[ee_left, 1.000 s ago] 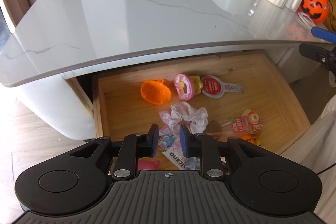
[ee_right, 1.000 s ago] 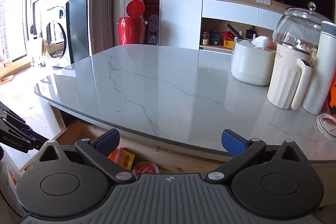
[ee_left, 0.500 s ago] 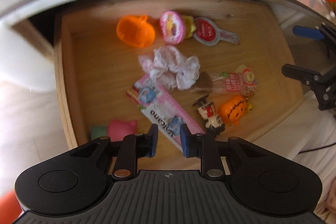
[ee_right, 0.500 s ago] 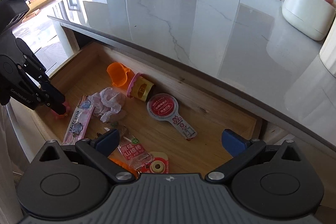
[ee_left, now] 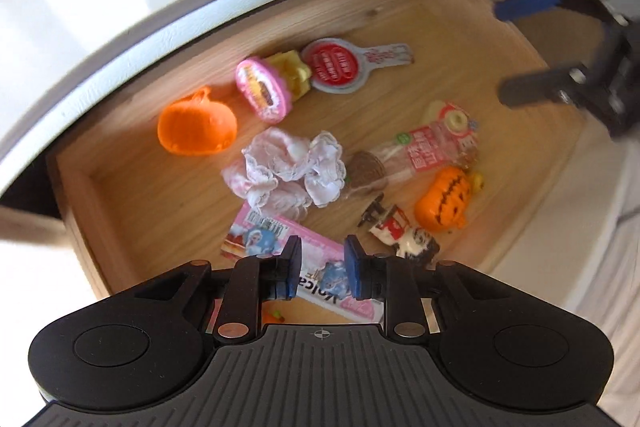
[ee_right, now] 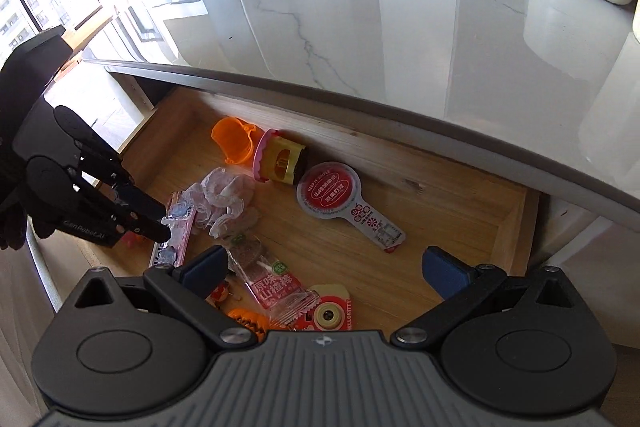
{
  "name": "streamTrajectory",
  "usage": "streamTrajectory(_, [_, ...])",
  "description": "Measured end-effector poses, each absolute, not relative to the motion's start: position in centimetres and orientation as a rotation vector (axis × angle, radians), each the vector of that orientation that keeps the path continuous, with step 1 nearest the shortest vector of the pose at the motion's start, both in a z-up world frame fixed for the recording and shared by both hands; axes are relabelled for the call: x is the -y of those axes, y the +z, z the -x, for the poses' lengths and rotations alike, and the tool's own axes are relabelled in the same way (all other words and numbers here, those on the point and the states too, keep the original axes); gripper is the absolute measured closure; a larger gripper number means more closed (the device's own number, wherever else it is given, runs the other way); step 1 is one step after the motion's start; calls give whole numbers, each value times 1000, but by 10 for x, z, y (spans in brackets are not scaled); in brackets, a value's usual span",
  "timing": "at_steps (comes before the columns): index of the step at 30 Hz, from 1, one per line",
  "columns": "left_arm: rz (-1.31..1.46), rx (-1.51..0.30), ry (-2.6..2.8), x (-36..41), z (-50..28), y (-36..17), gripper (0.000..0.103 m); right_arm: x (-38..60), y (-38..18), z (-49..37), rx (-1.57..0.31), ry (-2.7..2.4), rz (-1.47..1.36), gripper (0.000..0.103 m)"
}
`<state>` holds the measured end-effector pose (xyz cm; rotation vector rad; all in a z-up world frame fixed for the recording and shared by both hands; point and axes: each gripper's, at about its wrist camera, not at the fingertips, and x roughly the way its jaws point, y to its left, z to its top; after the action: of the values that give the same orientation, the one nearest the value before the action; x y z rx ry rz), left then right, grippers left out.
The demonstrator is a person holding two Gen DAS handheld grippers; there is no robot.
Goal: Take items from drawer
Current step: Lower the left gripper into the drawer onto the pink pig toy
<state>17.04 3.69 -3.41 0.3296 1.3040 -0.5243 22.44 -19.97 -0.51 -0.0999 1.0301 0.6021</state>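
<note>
Two grippers are over the open wooden drawer (ee_right: 472, 211). The left gripper (ee_left: 322, 269) has a narrow gap between its jaws, poised above the flat pink packet (ee_left: 280, 247); whether it touches the packet cannot be told. The right gripper (ee_right: 326, 271) is spread wide and empty above a crinkled red snack wrapper (ee_right: 276, 291). Items lie loose on the drawer floor: an orange plastic cup (ee_right: 234, 143), a crumpled white lace cloth (ee_left: 288, 175), a round red-lidded sachet (ee_right: 330, 193), and an orange pumpkin toy (ee_left: 442, 201).
</note>
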Motion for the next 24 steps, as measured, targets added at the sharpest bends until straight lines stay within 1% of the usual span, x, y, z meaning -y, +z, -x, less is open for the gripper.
streamTrajectory(4, [-540, -1336, -528, -55, -156, -26, 77, 204, -7, -228, -1053, 603, 62, 0])
streamTrajectory(8, [-636, -1358, -528, -61, -153, -31, 77, 206, -11, -235, -1092, 599, 32, 0])
streamTrajectory(14, [-739, -1403, -582, -54, -160, -57, 76, 200, -16, -235, -1115, 609, 61, 0])
streamTrajectory(15, [-740, -1410, -597, -54, -162, -59, 72, 199, -16, -234, -1111, 610, 71, 0])
streamTrajectory(22, [-702, -1461, -672, -65, -162, -57, 73, 197, -17, -231, -1098, 604, 111, 0])
streamTrajectory(24, [-678, -1477, -655, -73, -165, -57, 72, 196, -18, -232, -1103, 610, 116, 0])
